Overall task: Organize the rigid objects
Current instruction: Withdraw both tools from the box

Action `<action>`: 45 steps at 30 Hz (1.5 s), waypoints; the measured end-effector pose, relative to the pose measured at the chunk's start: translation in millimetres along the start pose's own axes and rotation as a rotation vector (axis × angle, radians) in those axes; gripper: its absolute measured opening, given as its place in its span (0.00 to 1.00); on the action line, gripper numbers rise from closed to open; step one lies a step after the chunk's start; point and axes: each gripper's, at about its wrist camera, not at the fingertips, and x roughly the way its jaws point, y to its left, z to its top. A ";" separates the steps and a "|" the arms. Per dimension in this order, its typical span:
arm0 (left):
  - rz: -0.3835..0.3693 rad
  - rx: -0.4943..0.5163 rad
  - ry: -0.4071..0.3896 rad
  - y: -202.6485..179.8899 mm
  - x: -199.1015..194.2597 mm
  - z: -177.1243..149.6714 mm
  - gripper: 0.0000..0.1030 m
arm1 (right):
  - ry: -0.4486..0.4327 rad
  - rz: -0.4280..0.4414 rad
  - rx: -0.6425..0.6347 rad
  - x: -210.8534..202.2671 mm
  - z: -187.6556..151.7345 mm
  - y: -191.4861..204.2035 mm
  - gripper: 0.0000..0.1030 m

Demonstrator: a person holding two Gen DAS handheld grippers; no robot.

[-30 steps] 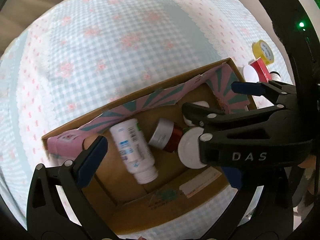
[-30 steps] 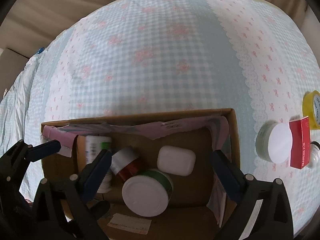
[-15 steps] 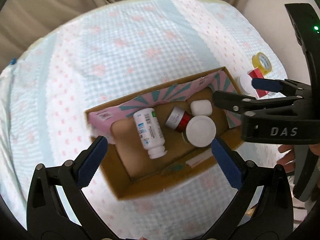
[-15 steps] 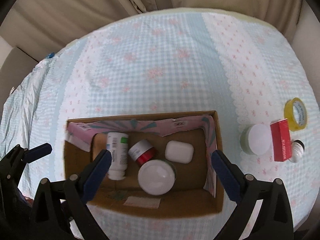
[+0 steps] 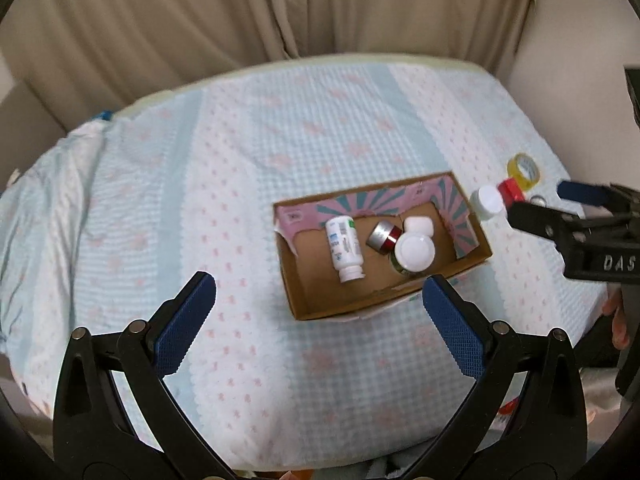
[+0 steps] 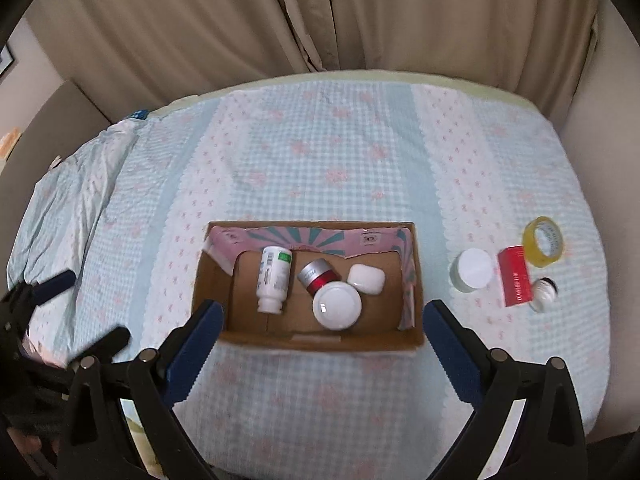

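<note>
An open cardboard box (image 6: 320, 340) (image 5: 384, 304) sits on the bed. Inside lie a white pill bottle (image 6: 274, 278) (image 5: 343, 248), a red and silver jar (image 6: 317, 276) (image 5: 384, 236), a white-lidded jar (image 6: 337, 305) (image 5: 414, 252) and a white case (image 6: 366, 278) (image 5: 418, 225). To the box's right lie a white-lidded jar (image 6: 472, 270) (image 5: 486, 202), a red box (image 6: 515, 280), a yellow tape roll (image 6: 543, 242) (image 5: 523, 171) and a small bottle (image 6: 543, 291). My left gripper (image 5: 316, 320) and right gripper (image 6: 320, 340) are open and empty, high above the box's near side.
The bed has a light blue checked cover (image 6: 340, 160) with pink flowers. Beige curtains (image 6: 320, 20) hang behind it. A wall (image 5: 580, 100) stands to the right. The other gripper shows at the right edge of the left wrist view (image 5: 580, 232).
Both grippers have pulled up and back from the box, so the box looks much smaller and the whole bed and curtains show. The box's contents have not moved.
</note>
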 end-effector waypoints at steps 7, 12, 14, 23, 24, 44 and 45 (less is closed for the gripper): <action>-0.028 0.017 -0.084 -9.5 -44.5 0.8 1.00 | -0.075 -0.065 0.043 -65.4 -21.4 -14.1 0.97; -0.132 0.029 -0.125 -30.4 -56.7 0.6 1.00 | -0.111 -0.134 0.097 -98.1 -38.3 -32.6 0.97; -0.158 0.042 -0.126 -43.6 -56.3 1.8 1.00 | -0.129 -0.173 0.109 -110.9 -47.2 -43.0 0.97; -0.189 0.071 -0.106 -109.9 -43.8 9.9 1.00 | -0.137 -0.259 0.198 -130.7 -78.9 -124.2 0.97; -0.185 0.071 -0.103 -118.5 -41.5 11.3 1.00 | -0.140 -0.262 0.201 -130.3 -80.6 -133.2 0.97; -0.056 -0.097 0.060 -343.6 72.9 50.1 1.00 | -0.030 -0.096 -0.031 -48.7 -51.8 -344.7 0.97; -0.054 -0.098 0.070 -347.9 80.3 52.1 1.00 | -0.010 -0.099 -0.042 -39.4 -49.9 -349.3 0.97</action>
